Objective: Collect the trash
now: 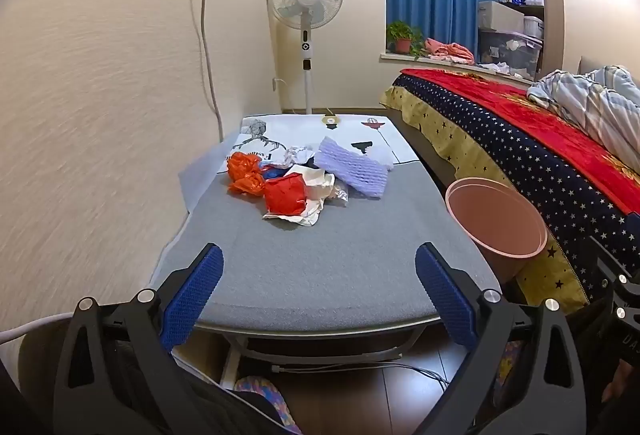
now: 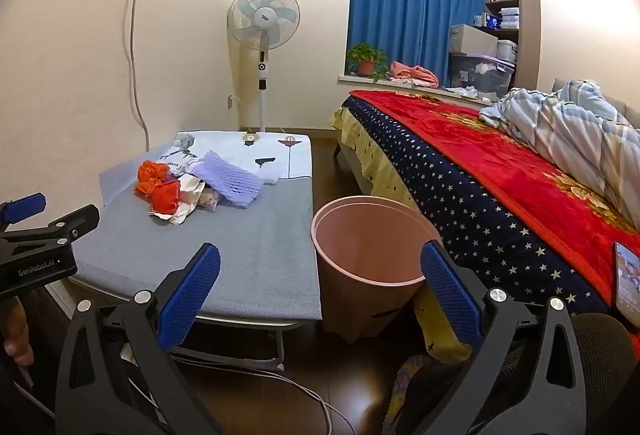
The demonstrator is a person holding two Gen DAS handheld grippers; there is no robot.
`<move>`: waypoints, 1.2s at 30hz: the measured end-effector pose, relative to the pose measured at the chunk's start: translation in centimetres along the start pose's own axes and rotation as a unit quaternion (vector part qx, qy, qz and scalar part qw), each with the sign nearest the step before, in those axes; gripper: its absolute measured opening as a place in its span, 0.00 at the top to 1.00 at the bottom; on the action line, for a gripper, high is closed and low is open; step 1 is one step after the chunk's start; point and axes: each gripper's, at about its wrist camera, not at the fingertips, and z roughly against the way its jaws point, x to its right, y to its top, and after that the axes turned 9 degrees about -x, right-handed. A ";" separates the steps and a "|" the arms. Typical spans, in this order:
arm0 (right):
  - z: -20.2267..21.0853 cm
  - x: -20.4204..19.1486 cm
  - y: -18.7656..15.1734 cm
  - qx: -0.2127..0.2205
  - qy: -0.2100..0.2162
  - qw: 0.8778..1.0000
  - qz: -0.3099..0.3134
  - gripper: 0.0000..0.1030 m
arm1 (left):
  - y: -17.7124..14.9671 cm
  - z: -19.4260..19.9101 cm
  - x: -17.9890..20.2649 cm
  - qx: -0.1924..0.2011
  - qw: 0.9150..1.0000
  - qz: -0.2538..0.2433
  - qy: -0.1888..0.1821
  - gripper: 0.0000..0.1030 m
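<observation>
A heap of trash lies mid-table: orange plastic bags, a red bag on crumpled white paper, and a lilac foam net. The same heap shows in the right wrist view, with the red bag and the foam net. A pink bin stands on the floor between table and bed, also seen from the left. My left gripper hangs open over the table's near edge, nothing between its blue pads. My right gripper is open too, near the bin's rim.
The low table has a grey cover and stands against the wall on the left. A bed with a red and starred blanket fills the right. A standing fan is at the back. Cables run on the floor.
</observation>
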 end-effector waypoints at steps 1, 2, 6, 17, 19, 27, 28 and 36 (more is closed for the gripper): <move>0.0 0.0 0.0 0.000 0.000 1.000 0.000 0.05 | 0.0 0.0 0.0 0.002 1.000 0.000 0.000 0.09; 0.0 0.0 0.0 0.000 0.000 1.000 -0.001 0.05 | 0.0 0.0 0.0 0.002 1.000 -0.001 0.001 0.09; 0.0 0.0 0.0 -0.002 0.002 1.000 -0.002 0.05 | 0.0 0.0 0.1 0.002 1.000 -0.002 0.002 0.09; 0.0 0.0 0.0 -0.003 0.001 1.000 -0.003 0.05 | 0.0 0.0 0.0 0.002 1.000 -0.001 0.001 0.09; 0.0 0.0 0.0 -0.003 0.000 1.000 -0.002 0.05 | 0.0 0.0 0.0 0.002 1.000 -0.001 0.001 0.09; 0.0 0.0 0.1 -0.003 0.000 1.000 -0.001 0.05 | 0.0 0.0 0.0 0.002 1.000 -0.001 0.001 0.09; 0.0 0.0 0.1 -0.003 0.000 1.000 -0.001 0.05 | 0.0 0.0 0.0 0.001 1.000 -0.002 0.001 0.09; 0.0 0.0 0.1 -0.002 0.000 1.000 -0.001 0.05 | 0.0 0.0 0.0 0.001 1.000 -0.002 0.002 0.09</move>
